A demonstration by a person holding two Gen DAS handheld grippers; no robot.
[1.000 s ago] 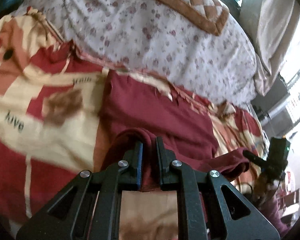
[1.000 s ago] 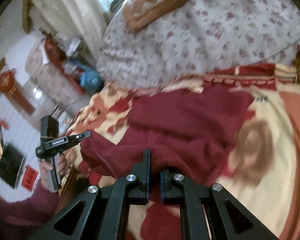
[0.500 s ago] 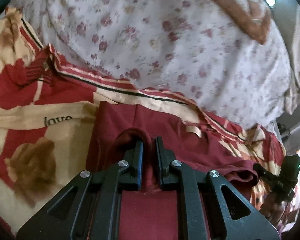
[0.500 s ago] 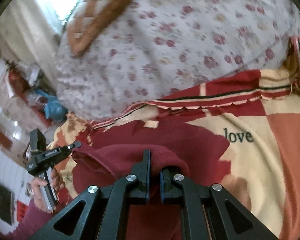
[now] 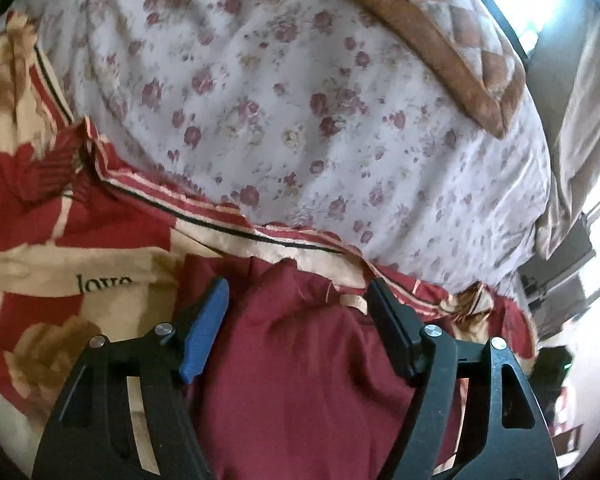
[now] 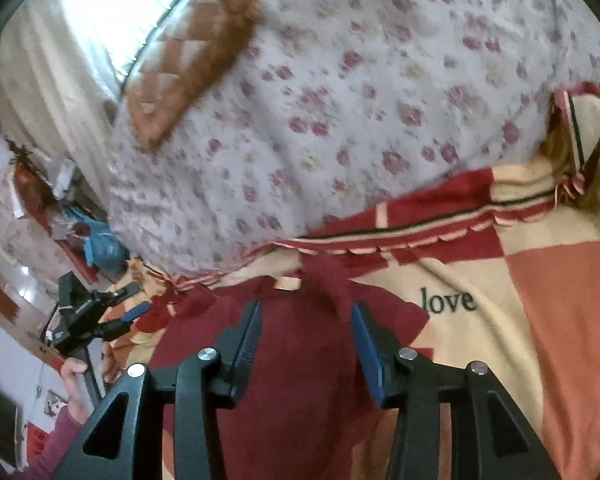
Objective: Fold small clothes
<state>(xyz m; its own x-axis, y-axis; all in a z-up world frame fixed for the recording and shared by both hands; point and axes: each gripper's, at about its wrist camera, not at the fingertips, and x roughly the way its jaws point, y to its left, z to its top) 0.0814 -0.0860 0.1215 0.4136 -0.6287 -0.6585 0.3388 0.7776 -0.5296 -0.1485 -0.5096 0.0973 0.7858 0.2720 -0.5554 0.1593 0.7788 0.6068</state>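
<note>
Left gripper (image 5: 298, 296): we have released; jaws spread.
Right gripper (image 6: 306, 320): likewise spread, empty.
Maroon garment (image 5: 300, 380): fold laid.

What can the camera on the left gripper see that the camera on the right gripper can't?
Only the left wrist view shows the beige curtain by the window. Only the right wrist view shows the person's hand holding the left gripper, plus a blue bag off the bed. Both show the dark red garment lying flat on the "love" blanket, the flowered quilt, the brown quilted cushion, and open jaws, including the right gripper.
</note>
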